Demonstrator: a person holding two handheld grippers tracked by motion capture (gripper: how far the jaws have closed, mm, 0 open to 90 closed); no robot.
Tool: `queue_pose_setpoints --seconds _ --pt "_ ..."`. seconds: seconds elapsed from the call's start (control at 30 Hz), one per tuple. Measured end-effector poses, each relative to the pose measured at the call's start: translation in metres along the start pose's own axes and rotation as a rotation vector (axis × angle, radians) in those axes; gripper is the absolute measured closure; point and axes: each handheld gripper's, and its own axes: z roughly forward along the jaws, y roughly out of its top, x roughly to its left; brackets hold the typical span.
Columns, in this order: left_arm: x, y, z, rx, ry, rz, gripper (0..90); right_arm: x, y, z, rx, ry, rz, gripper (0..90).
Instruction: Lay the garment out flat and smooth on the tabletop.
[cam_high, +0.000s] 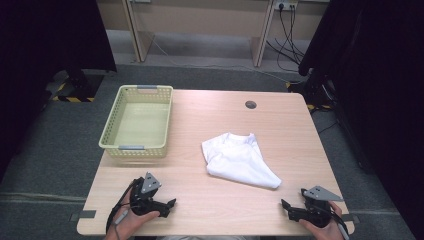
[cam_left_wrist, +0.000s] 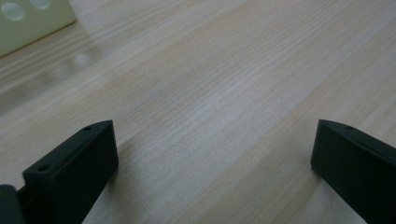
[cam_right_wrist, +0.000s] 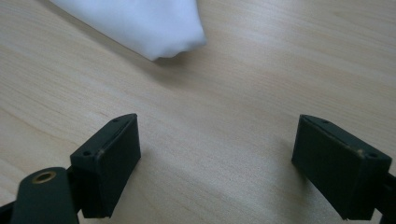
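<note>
High view: pale yellow-green perforated basket (cam_high: 120, 122) sits at the table's far-left area, nothing inside it, bare floor visible through the open top; its near wall is well short of the near table edge. White folded cloth (cam_high: 239, 160) lies flat right of centre on the wooden table (cam_high: 200, 125), well apart from the basket, clear strip of tabletop between them. Left gripper (cam_high: 169, 206) rests at the near-left edge, right gripper (cam_high: 286, 209) at the near-right edge, both held in hands, both well back from the cloth; open wood between the two. Cable grommet (cam_high: 250, 104) near the far edge. Left gripper view: jaws spread wide, nothing between them, just bare wood (cam_left_wrist: 210, 93) ahead; a corner of the basket (cam_left_wrist: 32, 21) at top left, well ahead of the pads. Right gripper view: jaws also spread wide and empty, flat on or just above the wood; the cloth's near corner (cam_right_wrist: 149, 23) at top, ahead and slightly left of the gap, not touching either pad, free tabletop in between
</note>
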Motion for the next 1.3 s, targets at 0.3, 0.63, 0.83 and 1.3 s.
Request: queue_pose_setpoints --seconds 0.3,0.63,0.83,1.3 --pt "0.000 0.000 0.000 0.000 0.000 0.000 0.0 0.000 0.001 0.000 0.004 -0.002 0.001 15.7" --pt "0.000 0.000 0.001 -0.001 0.006 -0.004 0.0 -0.001 0.018 -0.009 -0.037 0.066 0.017 18.6" --pt "0.000 0.000 0.001 -0.001 0.006 -0.004 0.0 0.009 0.039 -0.004 -0.047 0.080 -0.025 19.7" --pt "0.000 0.001 0.001 -0.001 0.005 -0.003 0.0 0.013 0.072 0.022 -0.048 0.113 -0.057 24.0"
